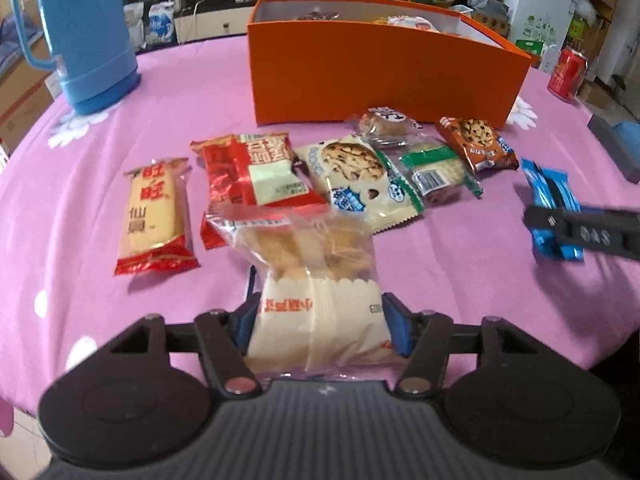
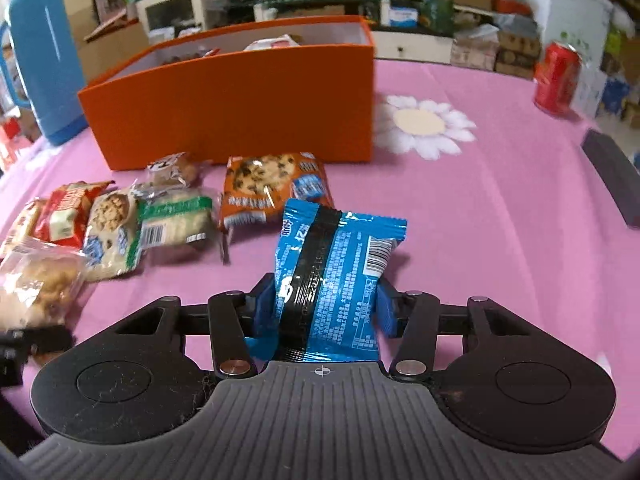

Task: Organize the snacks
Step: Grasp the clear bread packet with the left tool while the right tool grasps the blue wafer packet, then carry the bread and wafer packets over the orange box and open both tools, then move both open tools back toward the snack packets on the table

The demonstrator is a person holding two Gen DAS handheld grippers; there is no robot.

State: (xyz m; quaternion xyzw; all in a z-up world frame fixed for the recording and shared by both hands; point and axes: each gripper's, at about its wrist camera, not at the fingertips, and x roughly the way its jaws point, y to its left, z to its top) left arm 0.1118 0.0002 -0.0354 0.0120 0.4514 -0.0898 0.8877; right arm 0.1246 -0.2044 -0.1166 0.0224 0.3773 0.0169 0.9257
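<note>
My left gripper [image 1: 320, 320] is shut on a clear and white pastry packet [image 1: 312, 264], lifted a little over the pink tablecloth. My right gripper [image 2: 324, 308] is shut on a blue cookie packet [image 2: 340, 248] with a black band; the same packet [image 1: 548, 188] shows at the right of the left wrist view. An open orange box [image 1: 380, 76] with some snacks inside stands behind. In front of it lie a yellow rice cracker packet [image 1: 154, 216], a red packet [image 1: 248, 176], a white cookie packet [image 1: 360, 176], a green-striped packet [image 1: 436, 172] and a brown cookie packet [image 1: 476, 144].
A tall blue thermos jug [image 1: 80, 32] stands at the back left. A red drink can [image 2: 556, 78] is at the back right, and a dark grey block [image 2: 612, 176] lies near the right table edge. Cluttered shelves and cartons fill the room beyond.
</note>
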